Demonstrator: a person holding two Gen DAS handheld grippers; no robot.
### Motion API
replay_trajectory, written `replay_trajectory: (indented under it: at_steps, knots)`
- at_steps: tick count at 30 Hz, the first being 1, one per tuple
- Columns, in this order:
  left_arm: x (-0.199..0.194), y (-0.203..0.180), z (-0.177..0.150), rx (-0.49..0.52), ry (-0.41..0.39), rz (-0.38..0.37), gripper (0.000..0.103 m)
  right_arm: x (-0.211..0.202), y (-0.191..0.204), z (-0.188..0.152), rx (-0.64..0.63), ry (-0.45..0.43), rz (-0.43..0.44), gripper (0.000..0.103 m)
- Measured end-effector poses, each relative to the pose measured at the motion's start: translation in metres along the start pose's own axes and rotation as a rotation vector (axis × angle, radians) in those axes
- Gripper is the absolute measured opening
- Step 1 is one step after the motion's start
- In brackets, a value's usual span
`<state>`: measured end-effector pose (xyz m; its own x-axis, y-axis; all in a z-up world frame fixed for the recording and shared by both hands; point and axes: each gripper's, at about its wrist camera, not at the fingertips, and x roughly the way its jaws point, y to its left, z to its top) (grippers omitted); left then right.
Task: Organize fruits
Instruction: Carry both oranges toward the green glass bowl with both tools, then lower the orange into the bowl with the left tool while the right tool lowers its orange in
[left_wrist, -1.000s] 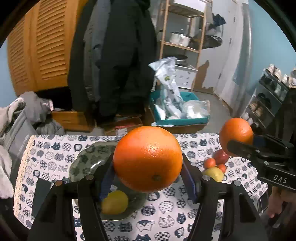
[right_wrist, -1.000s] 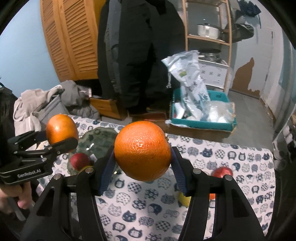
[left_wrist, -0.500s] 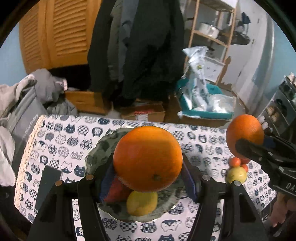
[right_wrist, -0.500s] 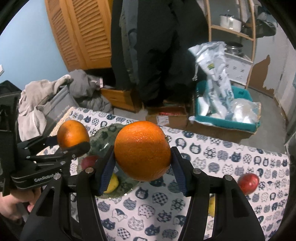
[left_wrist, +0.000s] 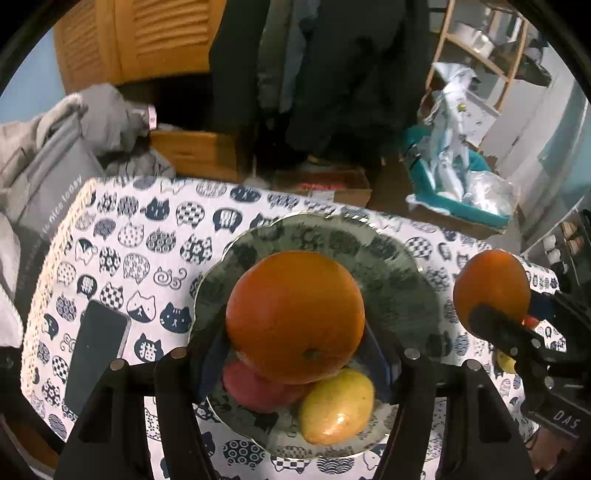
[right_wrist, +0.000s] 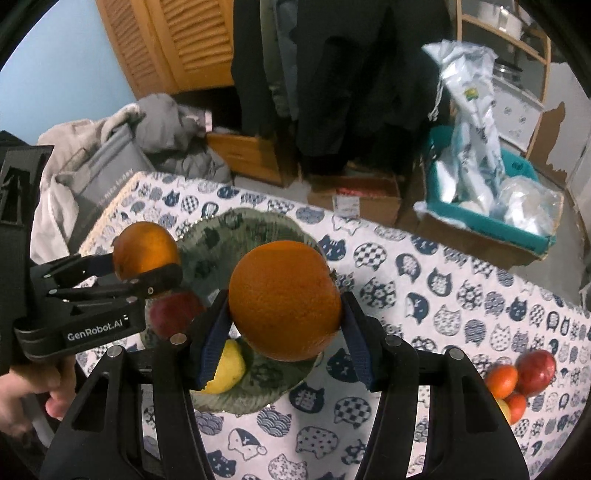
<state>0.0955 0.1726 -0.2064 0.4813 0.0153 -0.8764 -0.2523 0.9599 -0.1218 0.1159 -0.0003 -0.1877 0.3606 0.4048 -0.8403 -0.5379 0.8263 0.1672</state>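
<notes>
My left gripper (left_wrist: 295, 339) is shut on a large orange (left_wrist: 294, 315) and hangs over the green patterned plate (left_wrist: 391, 258). On that plate lie a red apple (left_wrist: 255, 387) and a yellow lemon (left_wrist: 336, 406). My right gripper (right_wrist: 284, 325) is shut on a second orange (right_wrist: 284, 299), above the plate's (right_wrist: 229, 225) right edge. In the right wrist view the left gripper (right_wrist: 147, 273) with its orange (right_wrist: 144, 249) shows at the left, over the plate. In the left wrist view the right gripper (left_wrist: 495, 317) and its orange (left_wrist: 491, 284) show at the right.
A cat-print cloth (right_wrist: 443, 295) covers the table. Several small red, orange and yellow fruits (right_wrist: 517, 373) lie at its right edge. A dark phone (left_wrist: 96, 343) lies left of the plate. Beyond the far edge are boxes, clothes and a teal bin (right_wrist: 487, 218).
Both grippers have come down and forward with their oranges, closer to the plate. The left one now hangs over the plate; the apple and lemon show beneath it.
</notes>
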Motion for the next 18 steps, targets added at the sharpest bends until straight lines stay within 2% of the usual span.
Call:
replay_trajectory:
  at_steps: [10,12,18]
  knots:
    - [0.032,0.028,-0.005,-0.066,0.08,0.005,0.067,0.039,0.009,-0.003,-0.013,0.072,0.009,0.058]
    - [0.034,0.031,-0.005,-0.079,0.077,-0.015,0.067,0.044,0.01,-0.003,-0.016,0.079,0.01,0.058]
    - [0.041,0.032,0.0,-0.069,0.088,-0.012,0.068,0.058,0.016,-0.001,-0.017,0.096,0.014,0.058]
